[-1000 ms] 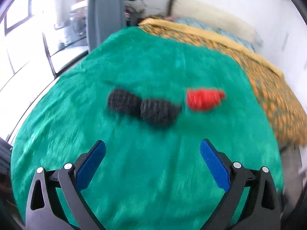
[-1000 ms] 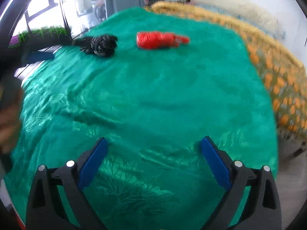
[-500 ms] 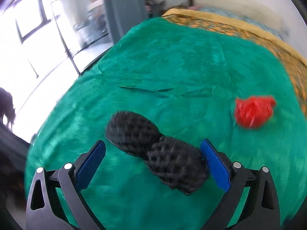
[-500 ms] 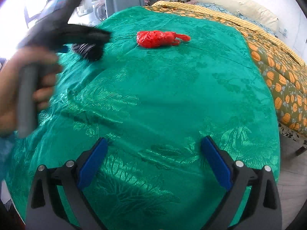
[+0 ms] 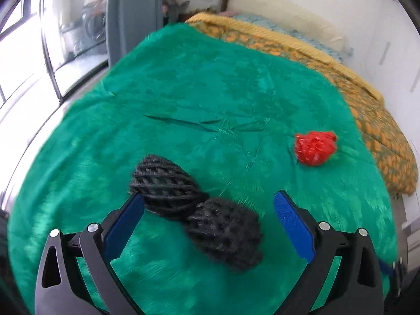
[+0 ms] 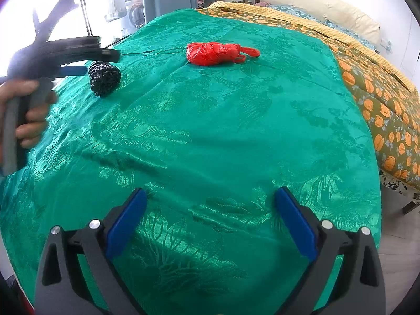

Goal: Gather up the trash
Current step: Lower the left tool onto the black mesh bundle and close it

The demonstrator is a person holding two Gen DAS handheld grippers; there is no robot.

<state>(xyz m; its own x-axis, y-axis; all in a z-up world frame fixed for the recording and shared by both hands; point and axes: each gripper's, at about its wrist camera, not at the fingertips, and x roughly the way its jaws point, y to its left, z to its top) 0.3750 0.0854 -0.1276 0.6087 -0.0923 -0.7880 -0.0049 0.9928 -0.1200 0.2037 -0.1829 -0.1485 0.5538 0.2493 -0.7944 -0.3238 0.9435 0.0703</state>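
Green patterned cloth (image 6: 223,131) covers the table and carries two pieces of trash: a black knotted bundle (image 5: 197,212) and a crumpled red plastic bag (image 6: 218,53), well apart from each other. Beyond the cloth lies a bed with an orange-flowered cover (image 6: 380,99) and a cream headboard (image 6: 323,5); a grey curtain (image 5: 134,18) and a bright window (image 5: 23,52) stand at the far left. No writing or label can be read anywhere. The left gripper (image 5: 208,210) has its blue fingers (image 5: 123,225) spread wide, and the black bundle lies between them, its left lobe just at the left finger's tip, its right lobe clear of the right finger; nothing is gripped. The right wrist view shows that gripper from the side, held by a hand (image 6: 29,113), reaching over the bundle. The right gripper (image 6: 210,215) hangs over bare cloth with its fingers wide apart and nothing between them; nothing blocks its way toward the red bag. Compared with half a second ago, the left gripper has slid forward and rightward, so the bundle sits deeper between its fingers, and the red bag appears a little nearer.
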